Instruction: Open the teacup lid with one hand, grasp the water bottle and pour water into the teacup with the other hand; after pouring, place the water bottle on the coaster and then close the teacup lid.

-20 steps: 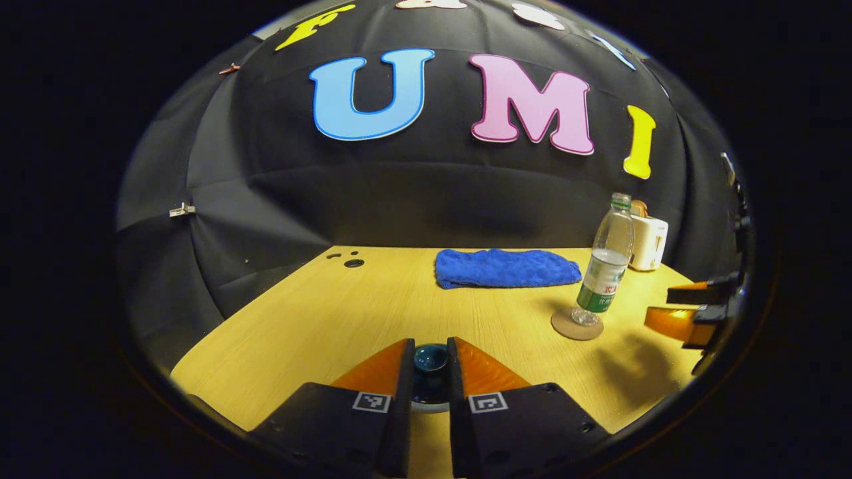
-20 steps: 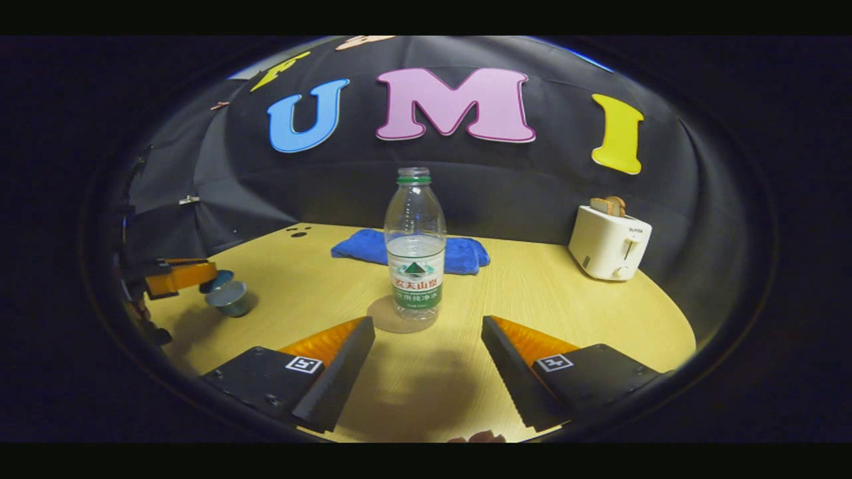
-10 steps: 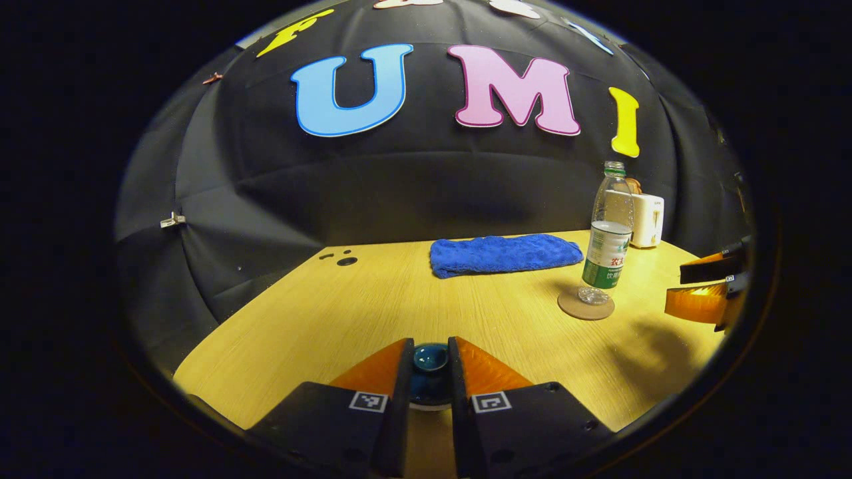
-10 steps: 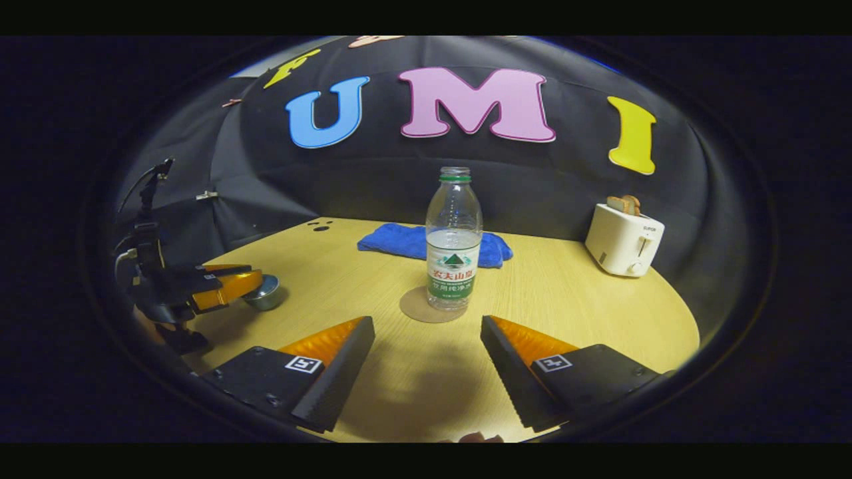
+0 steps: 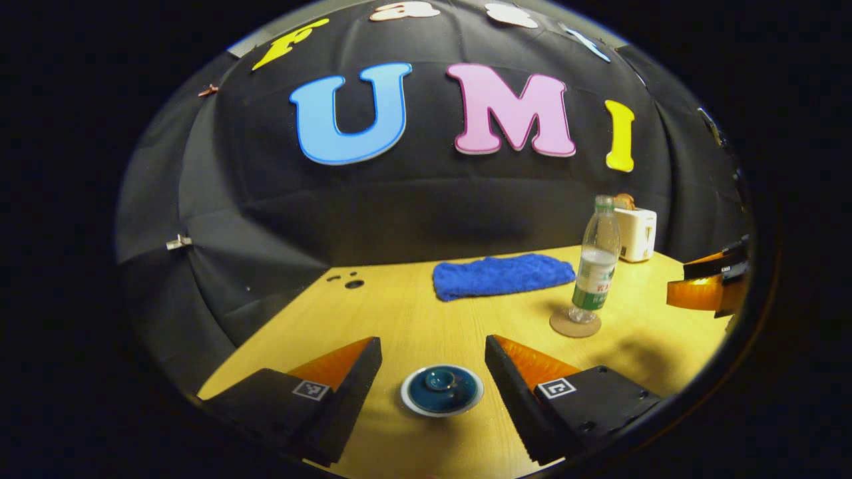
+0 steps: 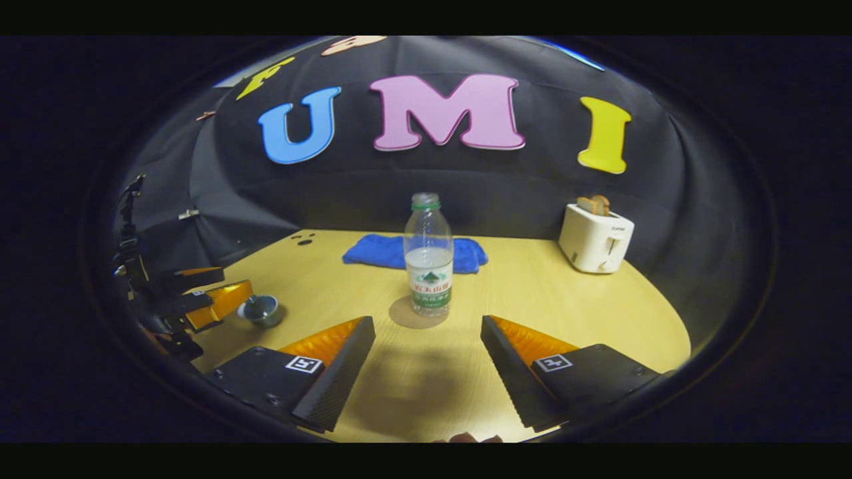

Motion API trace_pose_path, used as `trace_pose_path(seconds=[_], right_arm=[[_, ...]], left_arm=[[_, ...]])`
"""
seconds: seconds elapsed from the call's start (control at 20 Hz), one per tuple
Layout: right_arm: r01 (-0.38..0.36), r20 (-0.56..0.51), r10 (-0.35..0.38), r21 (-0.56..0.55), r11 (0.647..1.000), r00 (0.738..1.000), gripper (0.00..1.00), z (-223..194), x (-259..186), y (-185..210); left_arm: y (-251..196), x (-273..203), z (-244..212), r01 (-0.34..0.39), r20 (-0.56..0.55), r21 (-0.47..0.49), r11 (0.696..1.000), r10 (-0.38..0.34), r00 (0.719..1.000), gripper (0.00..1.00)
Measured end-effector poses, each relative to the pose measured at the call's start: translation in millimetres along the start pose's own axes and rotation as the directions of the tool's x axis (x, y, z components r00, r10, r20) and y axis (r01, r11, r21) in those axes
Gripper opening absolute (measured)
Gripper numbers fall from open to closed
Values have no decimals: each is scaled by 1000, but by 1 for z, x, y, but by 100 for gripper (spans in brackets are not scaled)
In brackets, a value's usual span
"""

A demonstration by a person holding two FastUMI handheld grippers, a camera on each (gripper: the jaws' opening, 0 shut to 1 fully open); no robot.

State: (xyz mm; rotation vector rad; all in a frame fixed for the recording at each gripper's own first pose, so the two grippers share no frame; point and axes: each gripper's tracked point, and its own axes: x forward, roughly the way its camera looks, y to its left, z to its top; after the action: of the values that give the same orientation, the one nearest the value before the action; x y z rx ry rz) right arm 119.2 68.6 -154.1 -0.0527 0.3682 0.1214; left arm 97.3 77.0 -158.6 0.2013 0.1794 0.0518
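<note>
the dark blue round teacup lid (image 5: 442,390) is seated on the teacup, between the released left gripper (image 5: 432,362). the clear plastic water bottle (image 6: 429,256) is stood on the round cork coaster (image 6: 406,314), beyond the released right gripper (image 6: 426,342).

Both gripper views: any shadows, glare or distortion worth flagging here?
Left gripper view: strong fisheye bend at the table edge; soft shadow beside the water bottle; teacup lid sharp, slight sheen. Right gripper view: broad dark shadow on the table between the right gripper fingers; bottle and toaster crisp; left gripper dim near the edge.
</note>
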Motion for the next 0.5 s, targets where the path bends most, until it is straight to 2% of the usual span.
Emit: trace_pose_path(seconds=[0.1, 0.15, 0.25, 0.35, 0.5], right_arm=[[36, 36, -37, 7, 999, 999, 99, 36, -17, -6], [51, 63, -51, 1, 999, 997, 99, 68, -33, -5], [49, 107, -48, -6, 999, 993, 96, 114, -57, -2], [88, 198, -82, -19, 996, 977, 99, 159, -83, -8], [114, 276, -116, 23, 993, 954, 99, 179, -116, -6]], left_arm=[[2, -27, 48, 14, 43, -19, 1000, -13, 999, 97], [4, -45, 80, 17, 83, -24, 1000, -15, 996, 98], [2, -82, 131, 31, 155, -71, 997, -20, 988, 97], [-4, -114, 156, 50, 191, -134, 990, -24, 981, 96], [-7, -147, 167, 62, 228, -189, 980, -18, 973, 97]])
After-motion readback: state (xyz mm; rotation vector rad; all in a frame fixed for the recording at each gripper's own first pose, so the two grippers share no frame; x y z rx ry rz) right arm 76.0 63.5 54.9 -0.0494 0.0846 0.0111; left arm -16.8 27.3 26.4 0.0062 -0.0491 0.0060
